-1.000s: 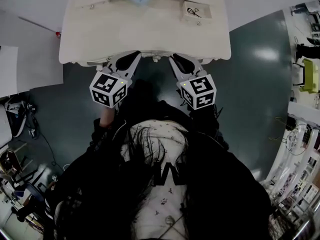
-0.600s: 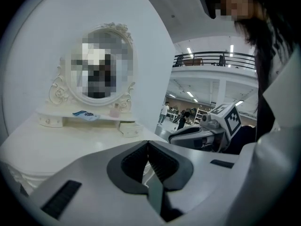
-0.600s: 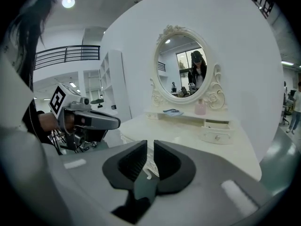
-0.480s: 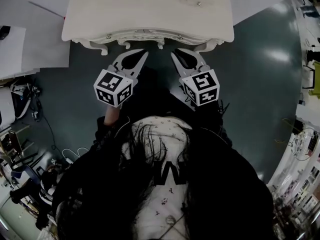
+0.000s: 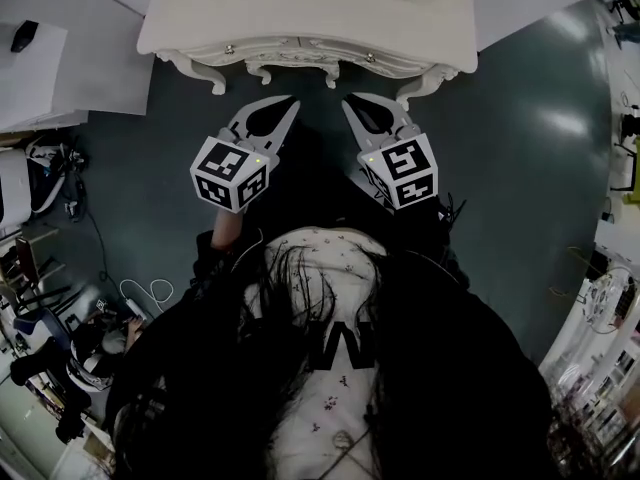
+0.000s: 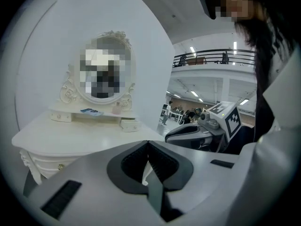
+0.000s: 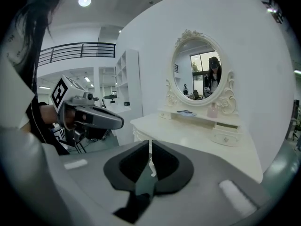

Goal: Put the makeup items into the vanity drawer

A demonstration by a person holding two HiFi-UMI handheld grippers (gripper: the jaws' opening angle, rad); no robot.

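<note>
The white vanity [image 5: 300, 8] stands at the top of the head view, and its front drawer [image 5: 300, 52] with two small knobs is closed. Both grippers hang over the dark floor, short of the vanity's front edge. My left gripper [image 5: 289, 102] is shut with nothing in it, and so is my right gripper [image 5: 350, 99]. In the right gripper view a pink bottle [image 7: 213, 110] and a blue packet [image 7: 186, 112] sit on the shelf under the oval mirror [image 7: 200, 72], next to a small drawer box [image 7: 225, 136]. The left gripper view also shows the bottle [image 6: 116, 109] and the packet [image 6: 91, 111].
A white table [image 5: 60, 68] stands left of the vanity with a small dark object [image 5: 24, 35] on it. Cables [image 5: 140, 293] and gear lie on the floor at the lower left. Racks [image 5: 600, 308] line the right edge.
The vanity has slid up and away in the head view. Both grippers, earlier at its front edge by the drawer, are now clear of it over the floor, still shut.
</note>
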